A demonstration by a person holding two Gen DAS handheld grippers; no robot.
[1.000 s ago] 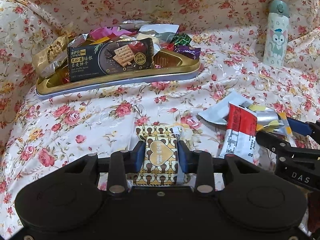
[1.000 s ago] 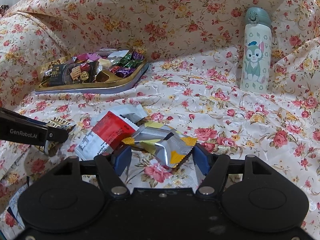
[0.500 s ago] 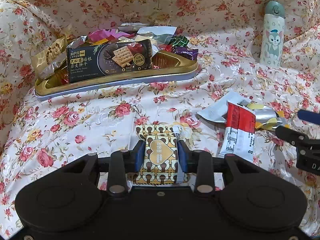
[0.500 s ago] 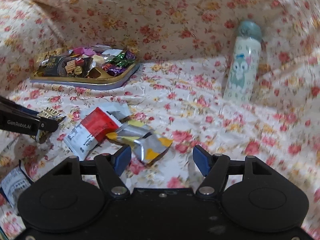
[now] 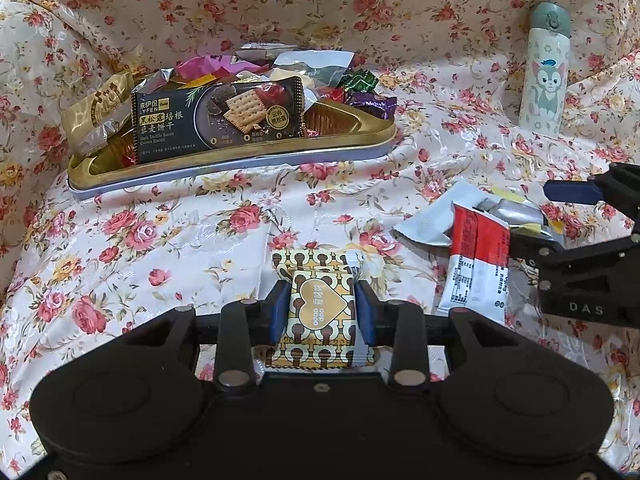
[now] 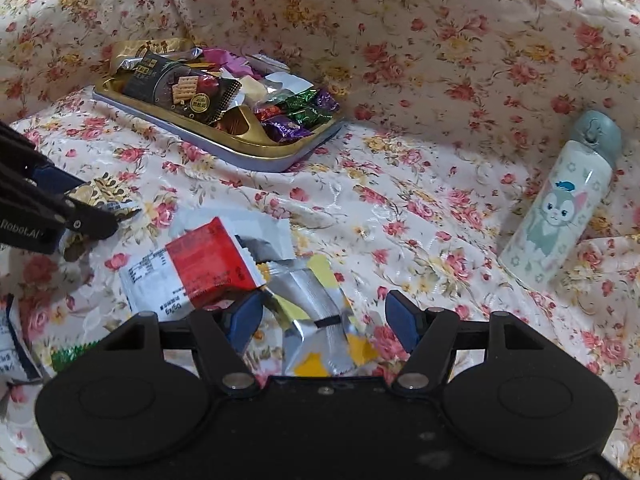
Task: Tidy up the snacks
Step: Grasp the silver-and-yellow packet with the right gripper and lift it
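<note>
My left gripper [image 5: 321, 309] is shut on a gold-and-brown patterned snack packet [image 5: 321, 312], low over the floral cloth. A gold tray [image 5: 240, 152] full of snacks, with a black biscuit pack [image 5: 218, 116] on top, lies ahead of it. My right gripper [image 6: 324, 320] is open, its jaws on either side of a silver-and-yellow packet [image 6: 320, 320] on the cloth. A red-and-white packet [image 6: 200, 268] lies just to its left. The tray also shows in the right wrist view [image 6: 256, 152], far left. The left gripper [image 6: 60, 216] shows at the left edge there.
A white bottle with a cat print [image 6: 560, 208] stands at the right, also in the left wrist view [image 5: 544, 76]. A white packet [image 6: 12, 344] and a green one [image 6: 72, 354] lie at the lower left. Folded floral cloth rises behind the tray.
My right gripper drew back and swung, then came forward over the silver-and-yellow packet again, still open. My left gripper stays shut on the patterned packet and has hardly moved.
</note>
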